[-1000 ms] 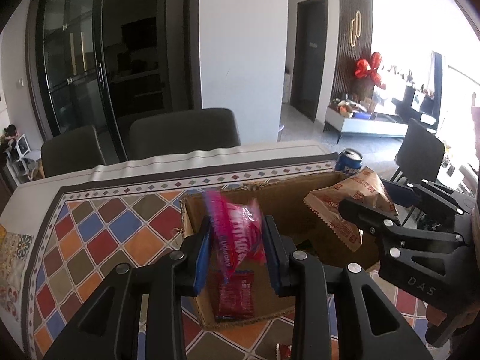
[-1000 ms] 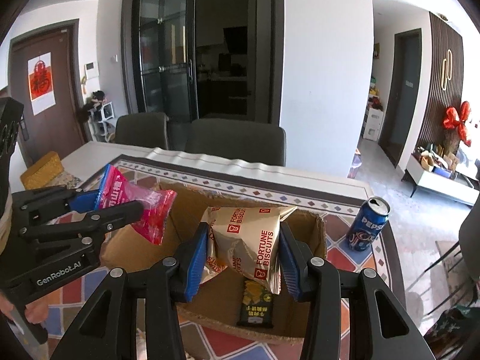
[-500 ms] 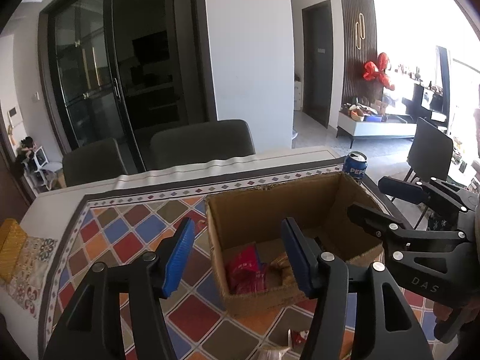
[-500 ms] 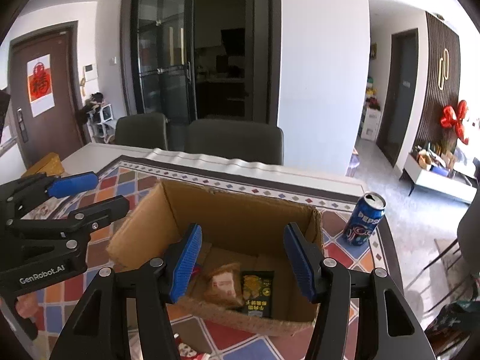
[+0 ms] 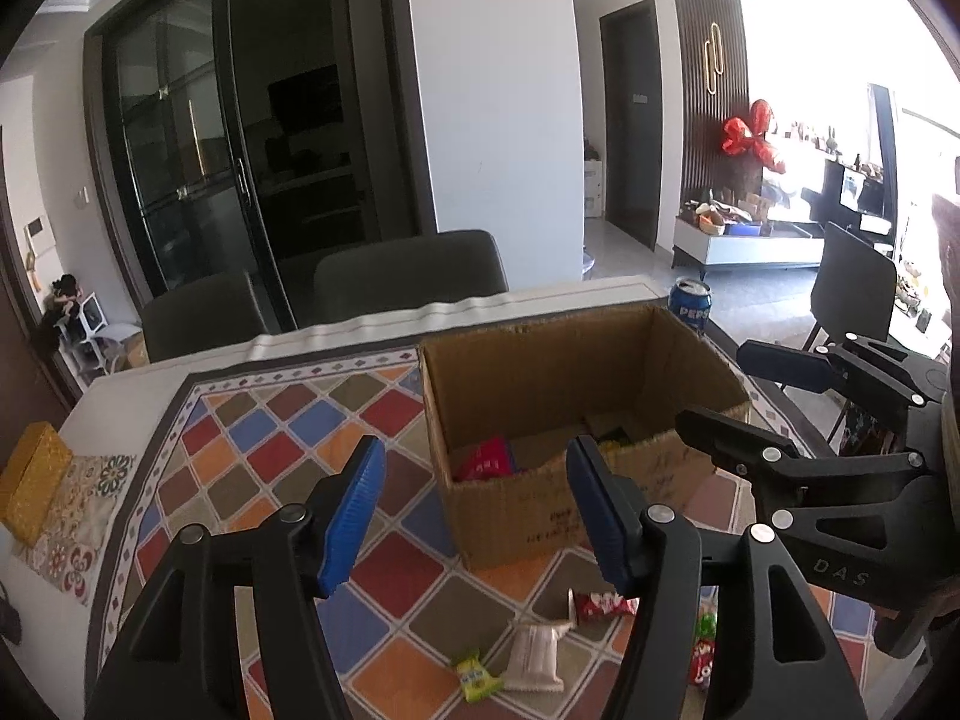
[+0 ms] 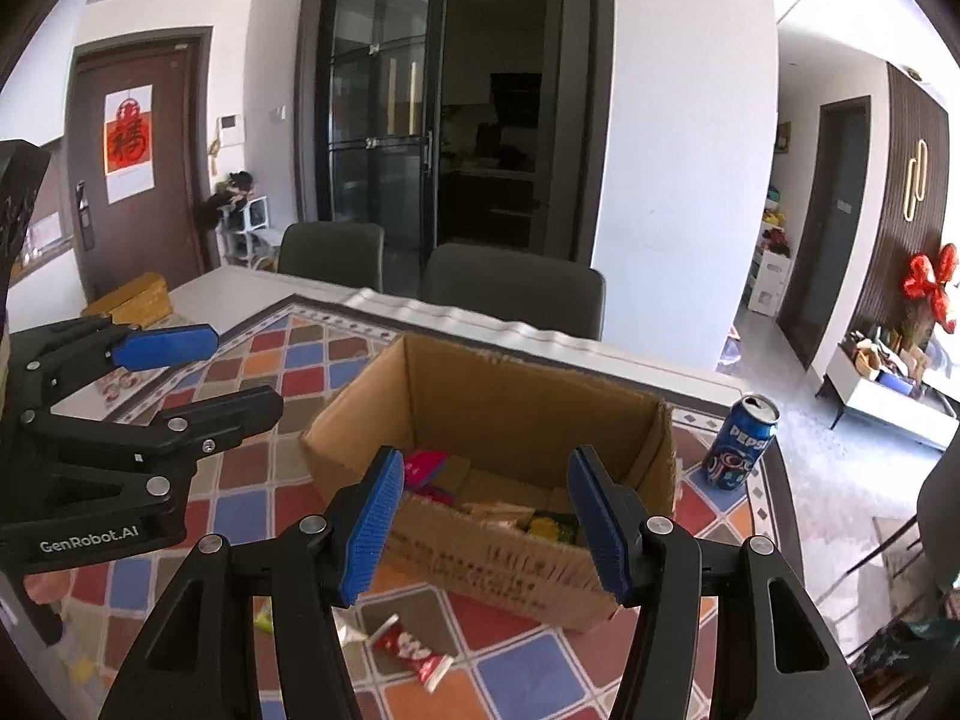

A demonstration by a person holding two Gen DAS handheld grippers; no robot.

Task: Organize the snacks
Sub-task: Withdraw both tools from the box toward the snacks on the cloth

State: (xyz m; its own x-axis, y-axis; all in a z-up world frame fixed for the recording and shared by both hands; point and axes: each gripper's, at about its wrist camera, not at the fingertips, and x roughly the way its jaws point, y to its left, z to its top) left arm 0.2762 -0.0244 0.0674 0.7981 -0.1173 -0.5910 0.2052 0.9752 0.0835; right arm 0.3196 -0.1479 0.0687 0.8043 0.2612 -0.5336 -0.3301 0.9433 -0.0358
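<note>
Left wrist view: the left claw (image 5: 474,510) is spread wide and holds nothing, hovering above the worktop (image 5: 252,450) with its patterned cloth. Just beyond its tips sits the open cardboard box (image 5: 576,372), with a red packet (image 5: 483,462) already lying inside. The loose snacks lie nearer than the box, low in the picture and under the claw: a red wrapper (image 5: 603,605), a pale packet (image 5: 534,657) with its long axis running near to far, and a small green packet (image 5: 477,673). The right claw (image 5: 714,390) shows at the right, also spread and empty

Right wrist view: the right claw (image 6: 480,516) is spread and empty, pointing at the near wall of the cardboard box (image 6: 498,564). A red wrapper (image 6: 411,651) lies on the cloth below and slightly left of it, on the near side of the box, tilted diagonally. The left claw (image 6: 210,372) is at the far left. A blue soda can (image 6: 741,444) stands right of the box

Judging from both views, either claw would have to drop down and draw back toward the near edge to reach a loose snack; the red wrapper seems about equally near to both
</note>
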